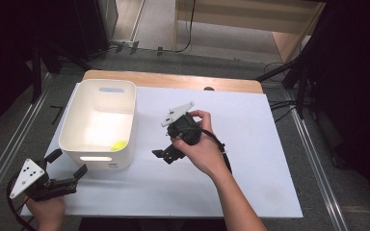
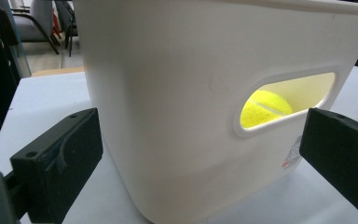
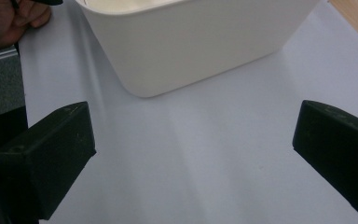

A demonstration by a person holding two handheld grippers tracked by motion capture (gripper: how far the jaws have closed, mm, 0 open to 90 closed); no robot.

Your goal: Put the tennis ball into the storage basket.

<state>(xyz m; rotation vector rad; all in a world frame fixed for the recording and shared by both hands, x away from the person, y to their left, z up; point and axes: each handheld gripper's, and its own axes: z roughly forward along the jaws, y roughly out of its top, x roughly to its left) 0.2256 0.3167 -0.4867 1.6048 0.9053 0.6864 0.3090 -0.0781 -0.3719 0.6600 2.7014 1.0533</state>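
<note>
The white rectangular plastic bin (image 1: 99, 126), likely light, stiff and smooth, is best taken at its handle slot (image 2: 286, 100). The left gripper (image 1: 66, 169) is held wide open and empty beside it. The right gripper (image 1: 163, 155) is likewise spread, holding nothing.

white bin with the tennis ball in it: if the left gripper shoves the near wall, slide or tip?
Probably slides: the white bin sits flat on a smooth white table and looks light, thin plastic. The tennis ball lies loose inside and would likely roll. The left gripper is open beside its near corner.

Left gripper (image 1: 67, 166) black, grey three-cornered plate, black cable; right gripper (image 1: 165, 155) alike; forearms bare.
</note>
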